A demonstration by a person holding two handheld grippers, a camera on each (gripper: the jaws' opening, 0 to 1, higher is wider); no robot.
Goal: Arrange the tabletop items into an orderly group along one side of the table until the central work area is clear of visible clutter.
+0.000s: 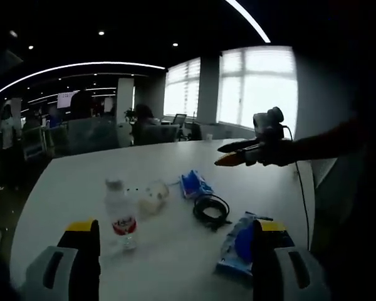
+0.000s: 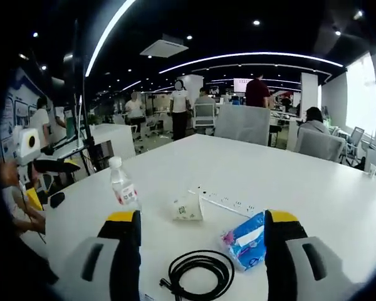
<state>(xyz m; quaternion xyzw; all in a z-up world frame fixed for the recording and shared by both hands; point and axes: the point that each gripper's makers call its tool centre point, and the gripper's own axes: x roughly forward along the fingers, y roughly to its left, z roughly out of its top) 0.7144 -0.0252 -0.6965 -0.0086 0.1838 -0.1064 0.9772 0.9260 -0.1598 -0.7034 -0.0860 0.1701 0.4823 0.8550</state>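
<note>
In the right gripper view, the surface carries a bottle left of a paper cup; a coiled cable lies nearest, a packet to its right.

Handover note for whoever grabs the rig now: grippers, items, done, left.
Left gripper: open, holding nothing, low over the near table edge.
Right gripper: open, holding nothing, above the cable; it also appears raised over the table's far side.
Items scattered mid-table: water bottle upright; paper cup on its side; black cable coil; blue packet; second blue packet near the edge; white power strip.
Done: nothing grouped.
Left: move everything along one side.
</note>
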